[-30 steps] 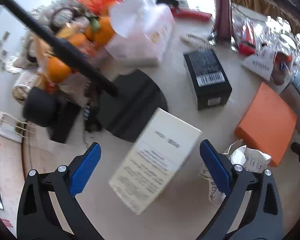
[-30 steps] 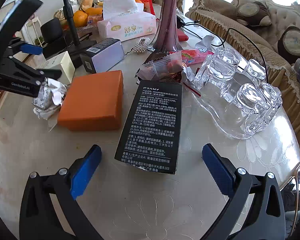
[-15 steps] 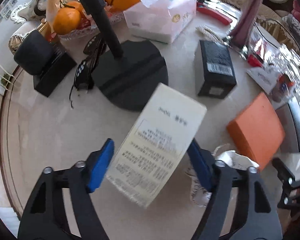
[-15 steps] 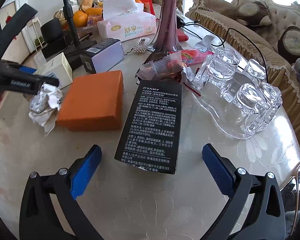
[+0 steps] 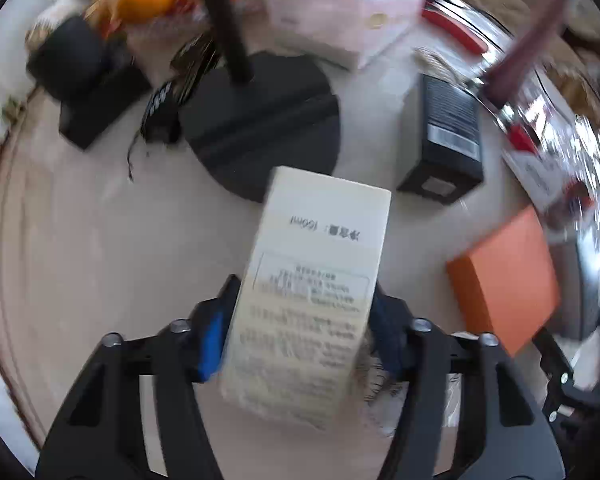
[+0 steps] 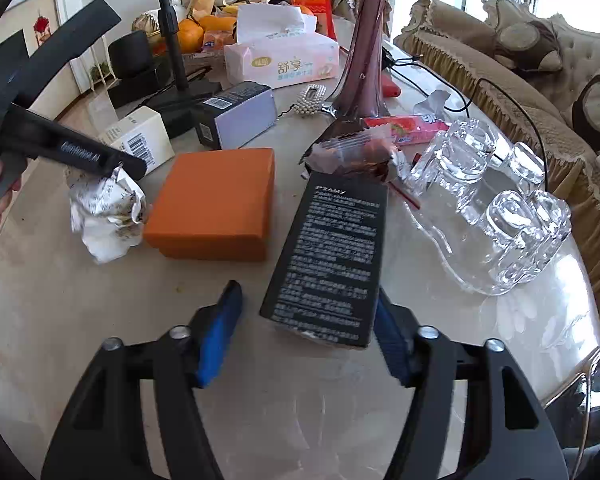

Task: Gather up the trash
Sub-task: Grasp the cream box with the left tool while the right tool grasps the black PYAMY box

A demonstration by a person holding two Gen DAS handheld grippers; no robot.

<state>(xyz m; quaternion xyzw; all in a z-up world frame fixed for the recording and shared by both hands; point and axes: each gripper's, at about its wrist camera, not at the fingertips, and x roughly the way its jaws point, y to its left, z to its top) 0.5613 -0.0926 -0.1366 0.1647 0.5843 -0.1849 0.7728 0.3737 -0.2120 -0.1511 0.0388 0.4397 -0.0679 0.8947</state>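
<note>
So your left gripper is closing, both blue pads pinching the cream box, which sits tilted over the table. Your right gripper is closing too: its right pad touches the black box lying flat beside the orange box, the left pad still apart.

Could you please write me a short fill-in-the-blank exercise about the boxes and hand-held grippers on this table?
1. The left hand-held gripper is closing around a cream-white ____.
2. The box between the fingers of the right hand-held gripper is coloured ____.
3. The crumpled paper lies beside the ____ box.
4. The tissue pack lies behind a tall ____ vase.

Missing words: box; black; orange; purple
</note>
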